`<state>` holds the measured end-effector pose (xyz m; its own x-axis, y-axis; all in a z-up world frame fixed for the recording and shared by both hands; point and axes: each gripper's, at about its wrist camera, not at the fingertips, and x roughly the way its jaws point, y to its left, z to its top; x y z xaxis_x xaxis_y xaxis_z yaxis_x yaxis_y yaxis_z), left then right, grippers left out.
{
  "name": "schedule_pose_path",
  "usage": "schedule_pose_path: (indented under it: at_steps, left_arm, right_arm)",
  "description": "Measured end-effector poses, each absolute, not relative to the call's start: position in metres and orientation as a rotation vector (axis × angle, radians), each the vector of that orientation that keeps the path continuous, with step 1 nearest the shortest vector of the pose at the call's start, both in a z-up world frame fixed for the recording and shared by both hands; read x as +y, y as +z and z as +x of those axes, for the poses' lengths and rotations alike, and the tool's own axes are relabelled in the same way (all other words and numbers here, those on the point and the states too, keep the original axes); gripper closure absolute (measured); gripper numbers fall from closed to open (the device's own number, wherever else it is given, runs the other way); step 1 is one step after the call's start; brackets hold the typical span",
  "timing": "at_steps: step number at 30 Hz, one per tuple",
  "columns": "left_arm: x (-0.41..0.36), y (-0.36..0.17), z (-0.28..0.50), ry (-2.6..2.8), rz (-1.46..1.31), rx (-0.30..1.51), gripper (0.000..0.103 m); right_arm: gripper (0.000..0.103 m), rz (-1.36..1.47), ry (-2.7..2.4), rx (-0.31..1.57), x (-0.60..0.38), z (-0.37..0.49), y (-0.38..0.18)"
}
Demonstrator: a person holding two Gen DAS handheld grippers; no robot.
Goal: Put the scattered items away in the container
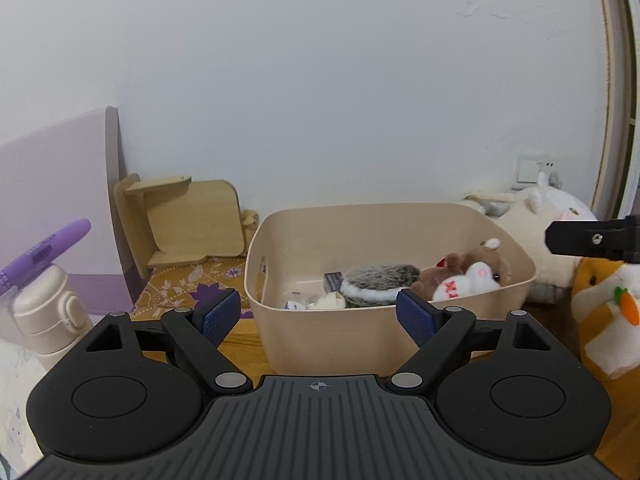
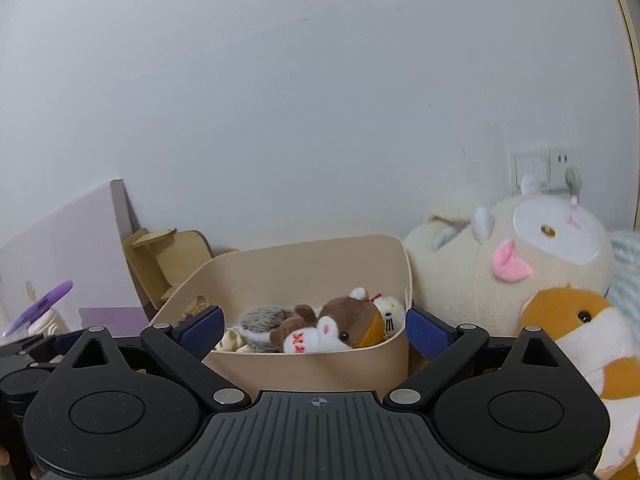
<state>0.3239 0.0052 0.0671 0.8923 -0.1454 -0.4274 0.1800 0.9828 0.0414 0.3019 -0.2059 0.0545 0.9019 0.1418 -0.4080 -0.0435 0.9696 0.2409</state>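
A beige container (image 1: 384, 332) of smooth matte plastic, rectangular with rounded corners and a slot handle cut in its left wall, is seen at the centre of the left wrist view, standing on a wooden surface. Inside it, toward the right, a brown and white plush animal (image 1: 464, 274) with red stitched marks is laid on its side, touching a grey fuzzy plush (image 1: 380, 280) with a white trim. A small dark box (image 1: 334, 280) and pale crumpled items (image 1: 328, 302) are seen at the bin's floor, left of the grey fur.

The left gripper (image 1: 319, 316) is held in the lower half of the frame with its jaws spread wide; nothing is between the blue ribbed pads (image 1: 220, 316). In the right wrist view the right gripper (image 2: 316, 330) is likewise spread wide and empty, its blue pads framing the near wall of the container (image 2: 312, 368).

Right of the bin, a large cream plush (image 2: 500, 264) with a pink tongue is propped against the wall, and an orange and white plush (image 2: 592, 344) sits in front of it at the right edge. At the left of the left wrist view a cream bottle (image 1: 48, 312) and a purple marker (image 1: 44, 252) are seen, with a light wooden stand (image 1: 184, 220) behind, on a floral cloth (image 1: 188, 288).
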Motion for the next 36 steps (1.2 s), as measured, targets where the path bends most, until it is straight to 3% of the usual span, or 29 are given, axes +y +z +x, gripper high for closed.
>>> schedule_pose_path:
  at_steps: [36]
  left_arm:
    - [0.027, 0.104, 0.187, -0.276, 0.004, 0.293, 0.014]
  right_arm:
    - [0.001, 0.060, 0.169, 0.275, -0.158, 0.181, 0.078]
